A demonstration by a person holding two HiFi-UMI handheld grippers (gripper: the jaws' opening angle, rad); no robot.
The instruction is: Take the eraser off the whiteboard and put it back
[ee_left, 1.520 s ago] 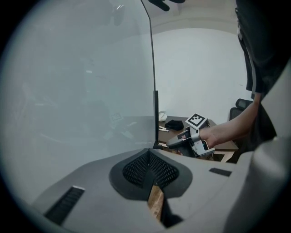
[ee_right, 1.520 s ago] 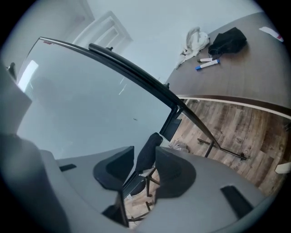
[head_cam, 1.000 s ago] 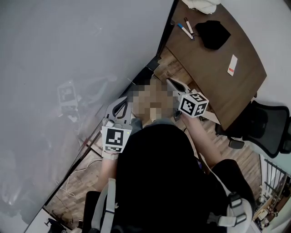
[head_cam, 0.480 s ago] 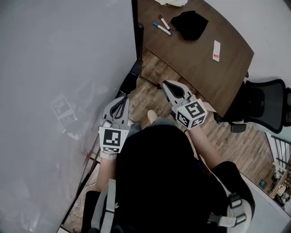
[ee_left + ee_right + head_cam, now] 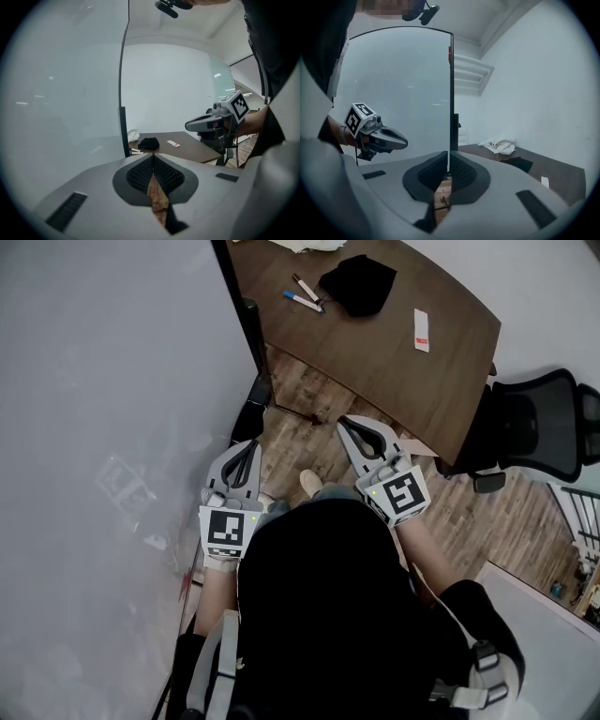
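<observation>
The big whiteboard (image 5: 103,381) stands on the left, its dark frame edge (image 5: 239,306) running toward the table. I cannot pick out an eraser in any view. My left gripper (image 5: 249,443) is held beside the board's lower edge with its jaws shut and nothing between them. To its right, my right gripper (image 5: 347,423) is also shut and empty, pointing toward the table. Each gripper shows in the other's view: the right gripper (image 5: 187,125) and the left gripper (image 5: 405,140), both in the air and touching nothing.
A brown table (image 5: 375,352) ahead holds a black cloth (image 5: 358,282), two markers (image 5: 302,293), a small white card (image 5: 422,329) and a crumpled white cloth (image 5: 501,146). A black office chair (image 5: 530,427) stands at the right. The floor is wood planks (image 5: 300,427).
Both grippers have come up and forward, and the right one has rolled so its marker cube now faces up. The head view has swung, so board and table sit further left.
</observation>
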